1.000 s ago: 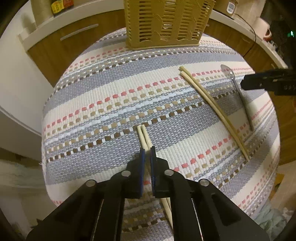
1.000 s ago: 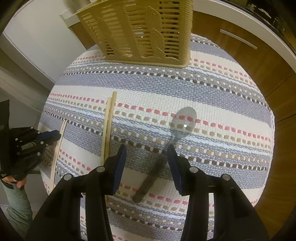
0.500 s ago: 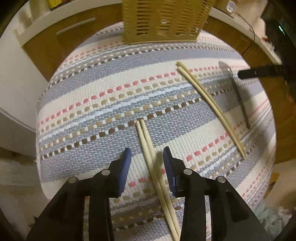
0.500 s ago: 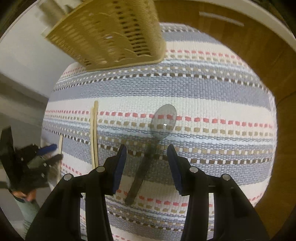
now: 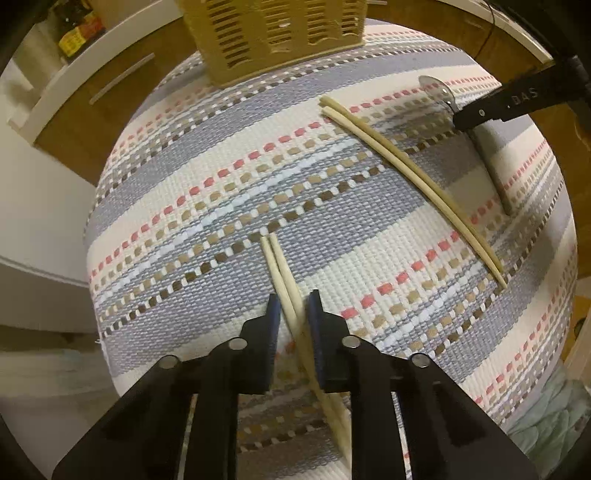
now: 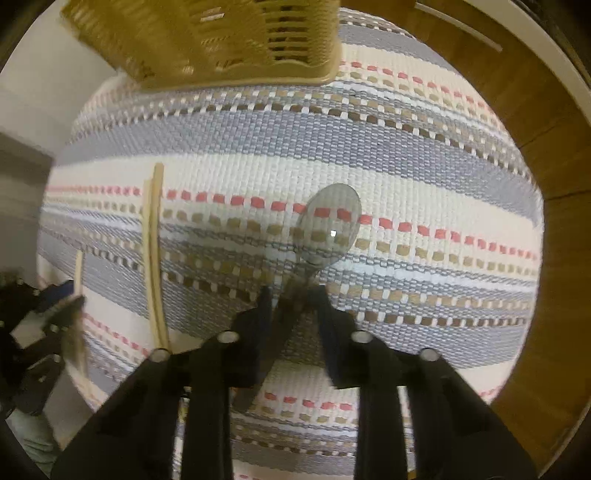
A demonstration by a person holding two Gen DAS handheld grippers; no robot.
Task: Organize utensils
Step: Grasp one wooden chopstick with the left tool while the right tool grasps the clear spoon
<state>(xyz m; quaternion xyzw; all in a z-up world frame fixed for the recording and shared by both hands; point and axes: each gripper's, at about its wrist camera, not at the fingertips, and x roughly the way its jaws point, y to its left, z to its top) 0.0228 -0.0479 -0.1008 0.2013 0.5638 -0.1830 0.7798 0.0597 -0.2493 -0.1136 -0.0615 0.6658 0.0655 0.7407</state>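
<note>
The basket [image 5: 273,33] is cut off at the top of both views, so its inside cannot be seen. The right wrist view is blurry.

The left gripper [image 5: 293,308] is closing around a pair of pale chopsticks [image 5: 282,275] lying on the striped cloth [image 5: 184,221]. The sticks sit between the fingers; a small gap still shows.

The right gripper [image 6: 291,297] is closing around the dark handle of a see-through spoon [image 6: 328,221]. I cannot tell if it is squeezing yet.

A second pair of chopsticks [image 5: 406,173] lies flat between them.
</note>
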